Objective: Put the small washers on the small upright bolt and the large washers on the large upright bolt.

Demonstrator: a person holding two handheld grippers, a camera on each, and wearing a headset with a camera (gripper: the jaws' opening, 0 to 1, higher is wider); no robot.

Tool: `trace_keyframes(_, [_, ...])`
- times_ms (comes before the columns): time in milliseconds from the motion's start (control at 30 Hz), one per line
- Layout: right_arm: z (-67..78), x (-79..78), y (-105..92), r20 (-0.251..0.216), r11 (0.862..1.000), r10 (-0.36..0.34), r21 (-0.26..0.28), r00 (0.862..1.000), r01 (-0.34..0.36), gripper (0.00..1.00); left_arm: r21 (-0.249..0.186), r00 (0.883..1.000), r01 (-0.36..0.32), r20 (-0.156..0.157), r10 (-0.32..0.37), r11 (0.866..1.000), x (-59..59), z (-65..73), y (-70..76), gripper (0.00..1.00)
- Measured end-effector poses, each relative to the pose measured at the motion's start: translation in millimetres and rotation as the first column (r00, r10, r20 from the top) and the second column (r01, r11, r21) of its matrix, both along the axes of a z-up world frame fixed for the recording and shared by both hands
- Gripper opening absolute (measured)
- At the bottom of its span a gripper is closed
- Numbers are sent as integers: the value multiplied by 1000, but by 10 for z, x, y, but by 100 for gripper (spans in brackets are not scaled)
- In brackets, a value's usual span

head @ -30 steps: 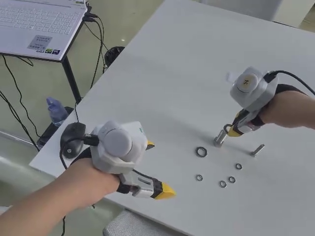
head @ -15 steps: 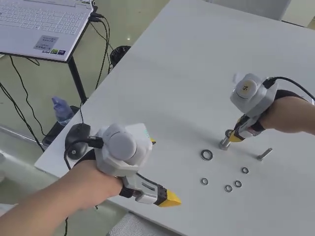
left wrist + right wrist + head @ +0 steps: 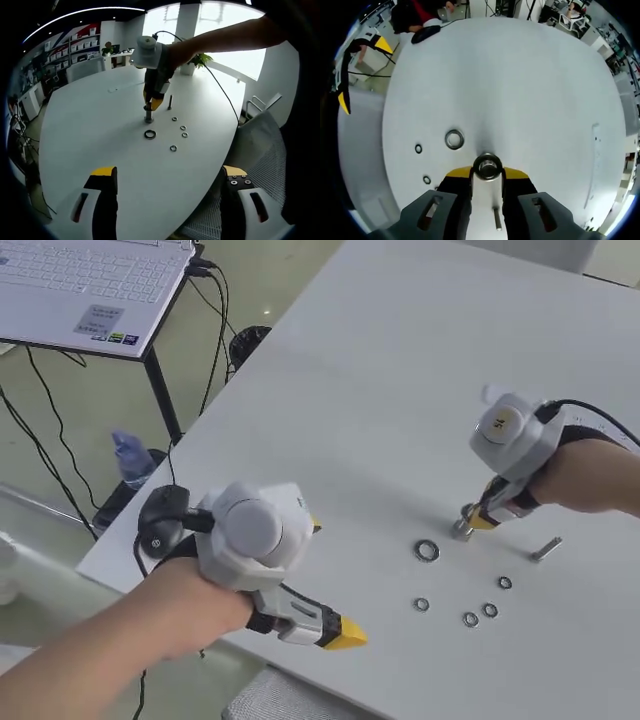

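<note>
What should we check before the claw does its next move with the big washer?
1. The right claw is shut on the large washer: ok.
2. That washer is centred over the large bolt: cannot tell, the claw hides the bolt's top.
3. The large bolt stands upright: ok.
4. The small bolt stands upright: ok.
5. The second large washer lies free on the table, beside the large bolt: ok.
6. The left claw is open, holds nothing and is away from the bolts: ok.
</note>
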State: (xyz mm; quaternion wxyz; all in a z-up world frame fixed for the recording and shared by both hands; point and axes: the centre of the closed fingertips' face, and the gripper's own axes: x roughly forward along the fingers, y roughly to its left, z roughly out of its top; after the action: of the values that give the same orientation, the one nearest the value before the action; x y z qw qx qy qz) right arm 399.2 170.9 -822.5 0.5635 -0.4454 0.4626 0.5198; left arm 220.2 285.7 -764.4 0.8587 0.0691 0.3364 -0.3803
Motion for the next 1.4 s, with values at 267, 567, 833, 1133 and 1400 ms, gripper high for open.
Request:
trace_keyframes(267, [-119,-16,-5,14,1000,7,-5,1000,-7,22,4,1000,2,2,-2,1000,-28,28,-9,83])
trace_keyframes(567, [-282,10,-26,7,1000,-12,-11,1000,12,22,7,1000,0,-7,0,1000,-40,7,5,82])
trace_keyframes(833, [-366,-14,-12,-1,1000,-18,-14,1000,18,22,11,1000,2,-17,-2,1000,-61,-24,13,79])
trace_keyframes(1133, [-369,-34,13,0,1000,-21,-14,1000,21,22,10,1000,4,-24,-4,1000,-83,-35,16,77])
trace_keyframes(1400, [-356,-43,26,-1,1000,-19,-16,1000,19,23,7,1000,5,-27,-5,1000,-90,-37,8,76])
